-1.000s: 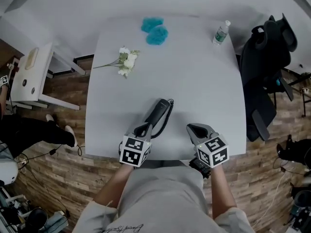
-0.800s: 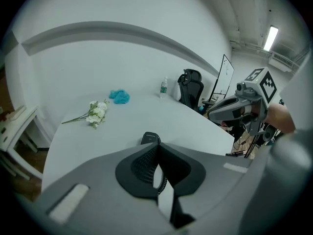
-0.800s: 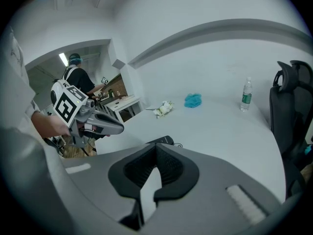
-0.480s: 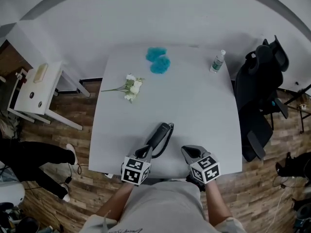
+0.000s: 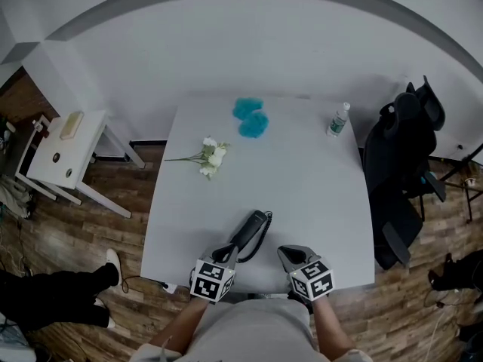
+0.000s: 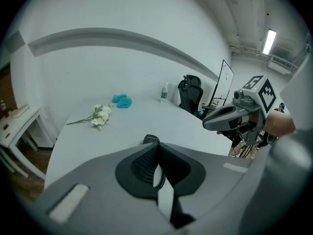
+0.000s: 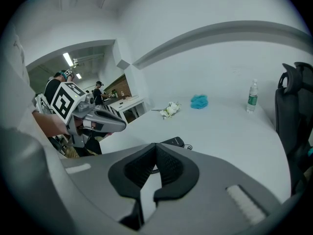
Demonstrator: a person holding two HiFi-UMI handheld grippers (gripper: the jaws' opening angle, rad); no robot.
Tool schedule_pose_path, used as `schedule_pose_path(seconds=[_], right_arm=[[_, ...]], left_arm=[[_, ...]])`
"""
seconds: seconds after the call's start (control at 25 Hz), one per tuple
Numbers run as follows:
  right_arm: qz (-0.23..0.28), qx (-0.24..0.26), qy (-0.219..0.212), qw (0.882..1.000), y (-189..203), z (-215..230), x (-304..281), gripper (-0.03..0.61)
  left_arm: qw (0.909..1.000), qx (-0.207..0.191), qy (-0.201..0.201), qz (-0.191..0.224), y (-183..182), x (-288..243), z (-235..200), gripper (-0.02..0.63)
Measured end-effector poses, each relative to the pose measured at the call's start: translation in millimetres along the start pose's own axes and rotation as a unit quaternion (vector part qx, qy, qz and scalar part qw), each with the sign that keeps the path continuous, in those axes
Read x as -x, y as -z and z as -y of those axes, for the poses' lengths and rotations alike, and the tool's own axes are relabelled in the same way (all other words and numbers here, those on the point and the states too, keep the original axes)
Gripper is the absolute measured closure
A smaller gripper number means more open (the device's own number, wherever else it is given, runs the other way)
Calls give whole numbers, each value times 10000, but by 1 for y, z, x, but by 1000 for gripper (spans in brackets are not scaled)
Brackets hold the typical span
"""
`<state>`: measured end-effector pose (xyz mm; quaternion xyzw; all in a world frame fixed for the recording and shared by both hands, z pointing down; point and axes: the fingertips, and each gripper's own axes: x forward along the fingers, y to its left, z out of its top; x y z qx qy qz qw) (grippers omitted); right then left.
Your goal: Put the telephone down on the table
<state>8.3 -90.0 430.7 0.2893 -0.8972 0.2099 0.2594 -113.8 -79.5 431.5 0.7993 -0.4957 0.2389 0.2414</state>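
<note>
1. Head view: telephone [image 5: 252,231] lies flat on the white table [image 5: 317,187], near the front edge, with its coiled cord [image 5: 265,228] looped along its right side.
2. My left gripper [image 5: 225,254]: jaws pressed together, nothing between them. The tip sits right at the handset's near end; I can't tell whether they touch.
3. My right gripper [image 5: 289,254]: jaws also closed and empty, just beside the phone on its right, apart from it.
4. Farther back on the table are white flowers [image 5: 211,157], a blue fluffy clump [image 5: 251,119] and a bottle [image 5: 338,119].
5. A black chair [image 5: 404,164] stands at the table's right.
</note>
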Motion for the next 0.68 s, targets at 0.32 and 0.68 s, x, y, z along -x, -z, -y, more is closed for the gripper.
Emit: schedule_pose_path(seconds=[0.32,0.68], right_arm=[[-47,-34,-34,10000,6,-6,-2,572],[-95,-25,-63,9999,8,-15,-4,572]], left_arm=[[10000,-38,-4,-52,5,5,-1,597],[10000,-75,30,-54,5,9,-1,597]])
